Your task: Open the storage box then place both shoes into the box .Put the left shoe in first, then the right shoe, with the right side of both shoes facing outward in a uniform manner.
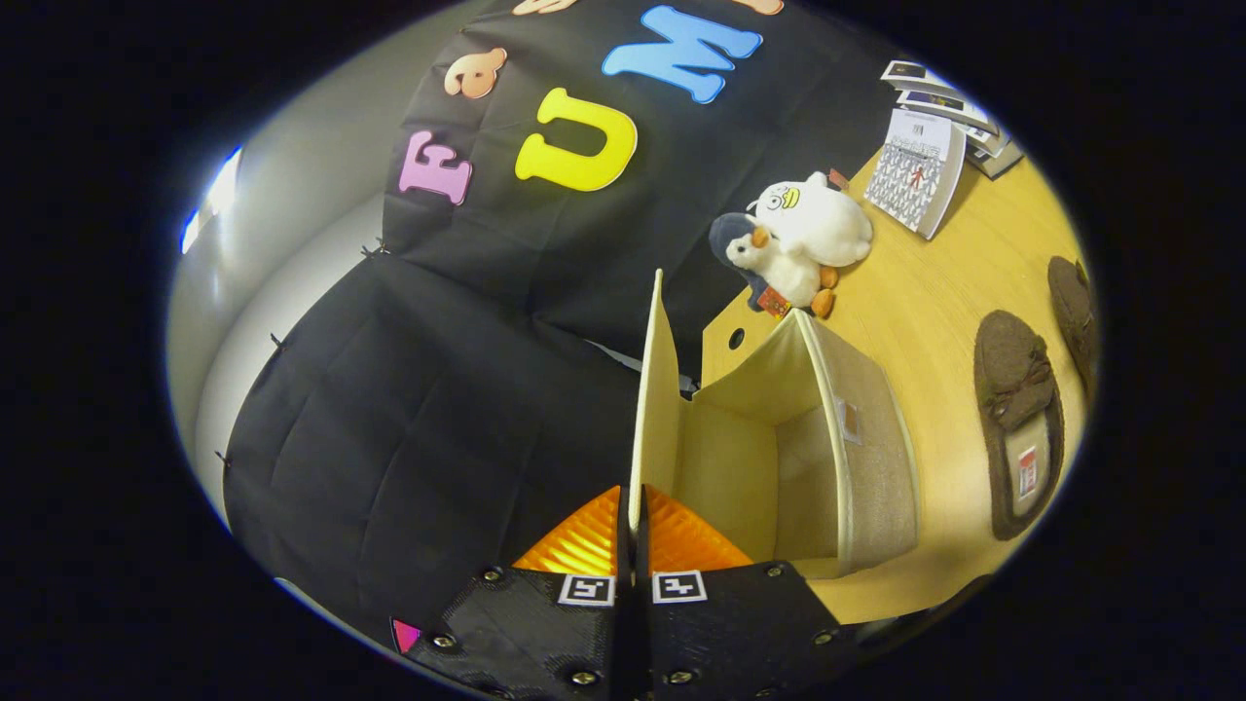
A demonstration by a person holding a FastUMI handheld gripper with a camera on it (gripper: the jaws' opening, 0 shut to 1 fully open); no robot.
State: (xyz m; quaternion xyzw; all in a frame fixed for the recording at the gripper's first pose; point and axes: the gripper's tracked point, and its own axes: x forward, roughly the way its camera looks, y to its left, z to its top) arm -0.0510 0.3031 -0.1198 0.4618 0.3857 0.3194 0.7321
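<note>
Jaws pressed together on the thin lid (650, 389) of the storage box (857, 458), with the gripper (634, 516) pinching the lid's near edge so that the panel stood up on edge and ran straight ahead from the fingers. Both fingers (584, 545) met at that edge with no gap visible between them, and each carried a small square black-and-white marker near its base. The view was strongly rolled, so that the wooden table (934, 292) appeared tilted steeply beside the booth's black cloth wall (438, 409). The storage box, a pale fabric cube with lighter trim, sat on the table just beyond the fingers, its opening exposed and its interior showing bare walls; a small tag on its outer side was too small to read. Beyond the box on the table lay one dark brown slipper (1017, 419) with a pale lining and a red-and-white label inside the heel, its writing illegible. A second dark shoe (1073, 302) lay past the first, well apart from the box and only partly visible. Near the box's far corner rested two plush toys touching one another, a white duck (823, 222) and a smaller white-and-grey figure with orange feet (779, 268). Farther along the table stood a folded card (915, 170) with a patterned face and a small red figure, its print unreadable, and behind it a short stack of cards or booklets (949, 107).
</note>
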